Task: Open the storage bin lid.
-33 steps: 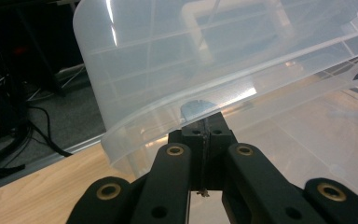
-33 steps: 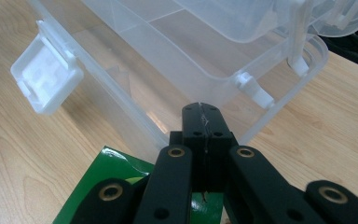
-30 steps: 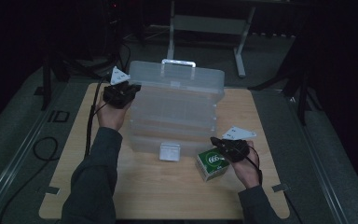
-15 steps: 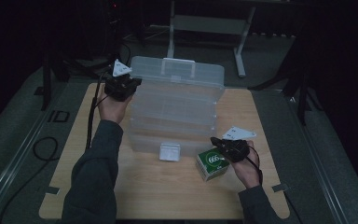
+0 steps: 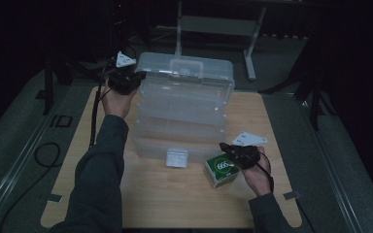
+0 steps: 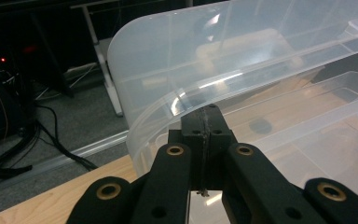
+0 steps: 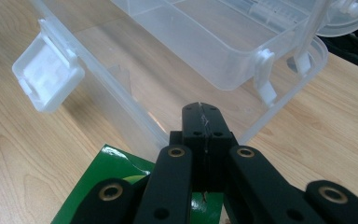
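The green box lies flat on the tabletop, near the person's edge and toward the right, just in front of the clear storage box and close to its hanging front latch. The right tongs are over the far right corner of the green box. In the right gripper view the right tongs have both jaws pressed together with nothing between them, and the green box shows below and behind the tips, so I judge they rest on it or just above it; I cannot tell if they touch. The box sits turned a little on the tabletop, its long axis running from near left to far right. The right hand is clearly the nearer one. The open body of the storage box lies straight ahead of the right tongs, away from the person, so the coming move should turn on this direction.

The left tongs are well apart from the green box, at the far left corner of the raised clear lid. In the left gripper view the left tongs are also closed, tips against the curved lid rim; whether plastic is pinched between them is not visible.

On the green box a white oval carries the digits "666"; the smaller print is too small to read.
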`<control>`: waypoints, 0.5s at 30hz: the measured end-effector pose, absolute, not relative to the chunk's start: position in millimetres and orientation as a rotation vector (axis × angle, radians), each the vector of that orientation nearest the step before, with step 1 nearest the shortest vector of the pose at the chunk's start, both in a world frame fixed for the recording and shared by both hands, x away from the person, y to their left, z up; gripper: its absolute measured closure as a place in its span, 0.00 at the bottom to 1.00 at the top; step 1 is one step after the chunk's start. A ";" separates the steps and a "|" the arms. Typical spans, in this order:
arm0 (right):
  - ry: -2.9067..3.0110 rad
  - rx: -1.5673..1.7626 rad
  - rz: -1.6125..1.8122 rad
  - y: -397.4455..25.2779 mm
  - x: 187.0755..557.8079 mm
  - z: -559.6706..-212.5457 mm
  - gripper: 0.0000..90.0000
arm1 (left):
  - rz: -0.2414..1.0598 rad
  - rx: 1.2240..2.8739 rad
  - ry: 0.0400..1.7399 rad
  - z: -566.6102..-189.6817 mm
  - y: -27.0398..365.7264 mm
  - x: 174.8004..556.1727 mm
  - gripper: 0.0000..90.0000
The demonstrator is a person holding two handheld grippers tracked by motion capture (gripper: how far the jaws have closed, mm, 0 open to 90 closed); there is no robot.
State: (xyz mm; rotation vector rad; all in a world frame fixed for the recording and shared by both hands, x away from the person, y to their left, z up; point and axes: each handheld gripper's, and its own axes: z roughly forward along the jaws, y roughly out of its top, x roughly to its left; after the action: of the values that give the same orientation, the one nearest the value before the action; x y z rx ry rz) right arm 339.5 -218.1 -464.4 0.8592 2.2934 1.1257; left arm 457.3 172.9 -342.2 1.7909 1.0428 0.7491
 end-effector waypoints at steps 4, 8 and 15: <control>2.291 0.858 1.128 -218.3 339.4 -464.6 1.00 | 0.742 1.784 1.063 -343.0 177.3 461.8 1.00; 2.292 0.860 1.133 -218.7 339.6 -464.7 1.00 | 0.742 1.795 1.079 -345.6 180.9 466.4 1.00; 2.291 0.862 1.134 -218.6 339.3 -464.8 1.00 | 0.725 1.796 1.104 -350.2 183.0 473.0 1.00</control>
State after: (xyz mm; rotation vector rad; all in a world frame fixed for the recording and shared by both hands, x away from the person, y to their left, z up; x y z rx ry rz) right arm 339.3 -218.6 -464.8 0.8618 2.2911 1.1342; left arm 473.0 183.0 -350.2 1.7958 1.1035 0.7252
